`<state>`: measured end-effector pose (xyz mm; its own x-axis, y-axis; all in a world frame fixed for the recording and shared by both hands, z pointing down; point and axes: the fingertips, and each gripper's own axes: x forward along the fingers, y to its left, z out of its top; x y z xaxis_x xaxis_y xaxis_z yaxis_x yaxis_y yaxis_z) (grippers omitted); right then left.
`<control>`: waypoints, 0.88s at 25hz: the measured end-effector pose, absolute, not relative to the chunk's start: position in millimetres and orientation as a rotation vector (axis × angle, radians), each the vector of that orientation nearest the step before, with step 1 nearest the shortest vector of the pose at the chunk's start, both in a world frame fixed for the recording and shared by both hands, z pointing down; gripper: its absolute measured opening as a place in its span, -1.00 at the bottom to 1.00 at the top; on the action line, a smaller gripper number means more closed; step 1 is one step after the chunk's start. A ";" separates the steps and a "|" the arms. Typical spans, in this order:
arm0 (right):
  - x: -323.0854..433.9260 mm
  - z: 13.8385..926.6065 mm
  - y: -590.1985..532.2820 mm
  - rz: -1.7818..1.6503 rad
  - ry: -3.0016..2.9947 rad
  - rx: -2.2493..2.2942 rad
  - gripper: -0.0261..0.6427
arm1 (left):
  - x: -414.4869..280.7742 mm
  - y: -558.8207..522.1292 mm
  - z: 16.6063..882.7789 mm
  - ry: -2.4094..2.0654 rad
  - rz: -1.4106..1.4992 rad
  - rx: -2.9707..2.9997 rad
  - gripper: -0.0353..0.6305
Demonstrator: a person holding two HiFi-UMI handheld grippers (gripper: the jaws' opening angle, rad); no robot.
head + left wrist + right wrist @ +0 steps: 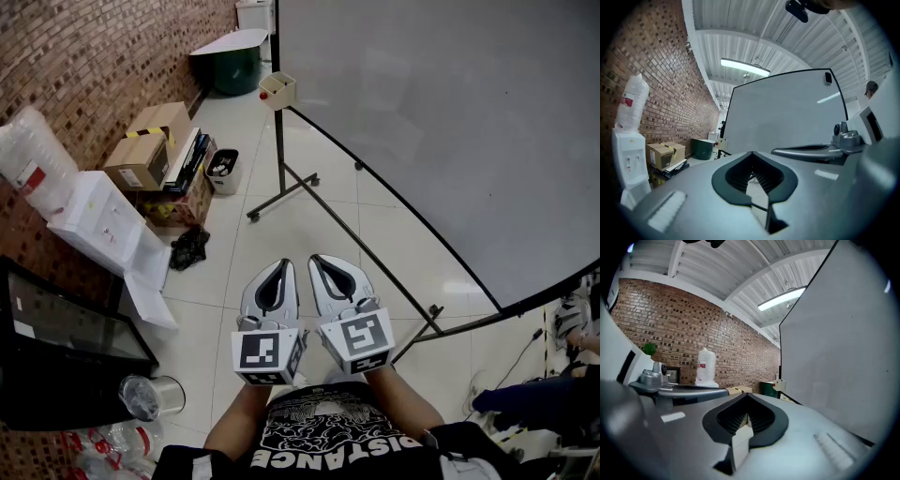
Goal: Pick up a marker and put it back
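Note:
I see no marker on its own. A small cream box (pixel 278 90) with a red spot hangs on the whiteboard (pixel 441 122) stand's post, far ahead of both grippers; what it holds is too small to tell. My left gripper (pixel 283 263) and right gripper (pixel 315 259) are held side by side close to my chest, above the floor, pointing forward. In the left gripper view the left gripper (pixel 751 153) has its jaws meeting at the tip with nothing between them. The right gripper (pixel 746 395) stands the same way, shut and empty.
The whiteboard stand's legs (pixel 281 195) spread over the tiled floor ahead. Along the brick wall at left stand cardboard boxes (pixel 141 159), a white water dispenser (pixel 98 220), a black screen (pixel 56 347), a small bin (pixel 223 171) and a dark green tub (pixel 230 66). A plastic jar (pixel 150 395) sits near my left arm.

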<state>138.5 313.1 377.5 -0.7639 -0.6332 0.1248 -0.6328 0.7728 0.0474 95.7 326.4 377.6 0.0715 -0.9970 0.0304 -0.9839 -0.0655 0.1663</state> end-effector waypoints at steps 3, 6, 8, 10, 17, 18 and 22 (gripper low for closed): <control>131.9 375.3 304.5 -0.009 -2.834 1.018 -0.92 | 91.0 317.9 376.4 -2.032 -0.117 2.220 -0.88; 126.8 374.5 294.2 -0.010 -2.835 1.020 -0.92 | 86.2 308.7 375.0 -2.030 -0.115 2.224 -0.88; 123.9 374.9 286.1 -0.009 -2.837 1.025 -0.92 | 83.7 301.4 377.5 -2.027 -0.109 2.229 -0.88; 120.6 375.6 277.5 -0.011 -2.839 1.030 -0.92 | 81.0 293.8 379.8 -2.027 -0.107 2.234 -0.88; 99.7 375.4 236.6 -0.019 -2.870 1.028 -0.92 | 63.2 254.7 382.6 -2.030 -0.084 2.243 -0.88; 95.6 375.7 229.0 -0.019 -2.875 1.027 -0.92 | 59.8 247.2 383.8 -2.029 -0.078 2.246 -0.88; 80.2 377.6 194.7 -0.007 -2.885 1.026 -0.92 | 42.6 212.2 389.0 -2.035 -0.068 2.240 -0.88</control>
<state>80.2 194.7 377.6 -0.7727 -0.6304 0.0738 -0.6301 0.7759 0.0311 42.6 212.2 389.0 0.0981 -0.9942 0.0435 -0.9892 -0.0926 0.1141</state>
